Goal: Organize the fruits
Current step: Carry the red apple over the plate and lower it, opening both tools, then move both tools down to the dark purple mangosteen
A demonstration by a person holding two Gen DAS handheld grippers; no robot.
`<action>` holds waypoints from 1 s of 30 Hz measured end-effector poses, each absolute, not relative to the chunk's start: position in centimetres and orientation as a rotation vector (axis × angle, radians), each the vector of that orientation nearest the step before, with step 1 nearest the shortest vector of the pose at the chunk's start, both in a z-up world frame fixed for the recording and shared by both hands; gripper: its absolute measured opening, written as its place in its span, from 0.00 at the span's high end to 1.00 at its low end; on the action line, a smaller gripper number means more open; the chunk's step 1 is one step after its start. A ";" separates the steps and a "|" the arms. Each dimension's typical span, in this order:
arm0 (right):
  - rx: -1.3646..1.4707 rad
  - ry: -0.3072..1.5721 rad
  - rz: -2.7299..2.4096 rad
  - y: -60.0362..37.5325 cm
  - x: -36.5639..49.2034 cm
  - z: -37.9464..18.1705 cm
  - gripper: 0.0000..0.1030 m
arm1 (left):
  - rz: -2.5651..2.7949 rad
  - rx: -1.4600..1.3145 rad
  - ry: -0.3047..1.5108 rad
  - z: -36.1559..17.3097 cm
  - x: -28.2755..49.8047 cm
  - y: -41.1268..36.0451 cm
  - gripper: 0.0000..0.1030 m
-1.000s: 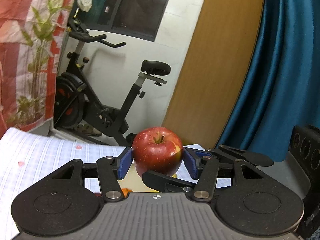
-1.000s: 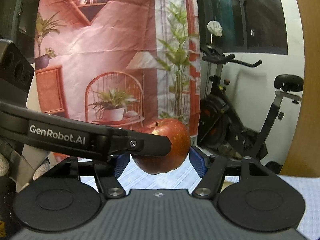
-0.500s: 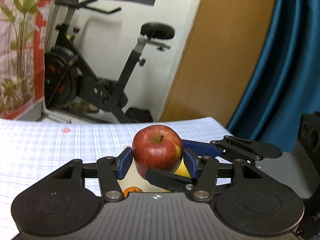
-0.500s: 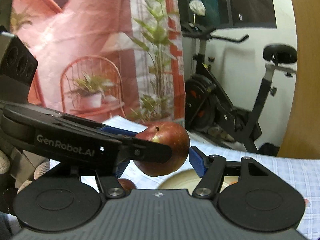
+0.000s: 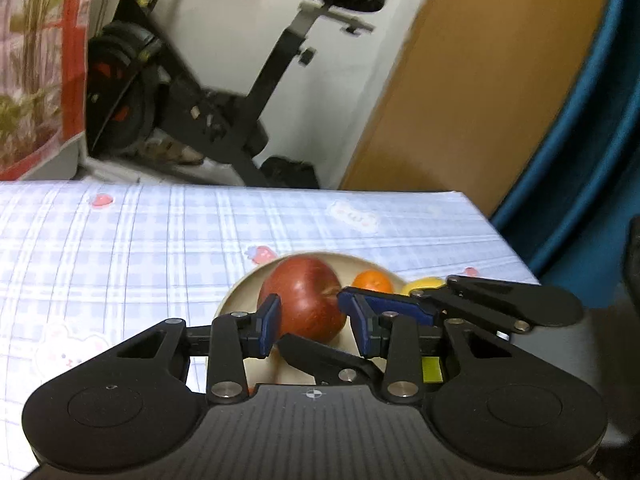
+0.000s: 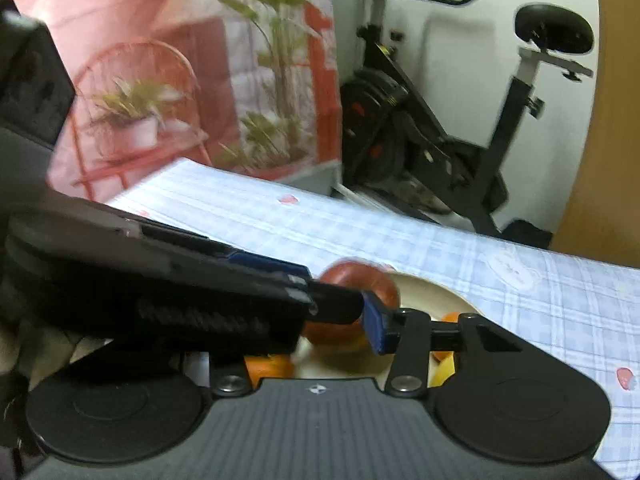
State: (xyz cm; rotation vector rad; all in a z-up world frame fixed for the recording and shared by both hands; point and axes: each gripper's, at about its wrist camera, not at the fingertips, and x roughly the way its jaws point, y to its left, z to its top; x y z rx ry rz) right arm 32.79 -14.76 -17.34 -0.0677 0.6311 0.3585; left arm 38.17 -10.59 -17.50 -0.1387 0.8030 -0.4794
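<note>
Both tools had carried the apple down from mid-air to the plate on the checked surface. The left tool remained clamped on it; the right tool had just narrowed, its grip unclear. Release seemed next.

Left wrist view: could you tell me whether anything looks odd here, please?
Yes: both the left gripper and the right gripper crowd one apple at the bowl, fingers crossing; both jaws have just been closing, the apple between them.
</note>
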 end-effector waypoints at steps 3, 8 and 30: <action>-0.068 0.655 0.352 -15.0 33.1 -17.8 0.56 | -0.472 -0.157 0.822 -18.0 38.5 -10.0 0.61; -0.072 0.680 0.338 -15.2 33.1 -18.2 0.61 | -0.465 -0.170 0.822 -17.7 38.1 -8.8 0.61; -0.133 0.659 0.562 -6.4 28.0 -17.4 0.40 | -0.438 -0.235 0.833 -16.1 34.0 3.7 0.46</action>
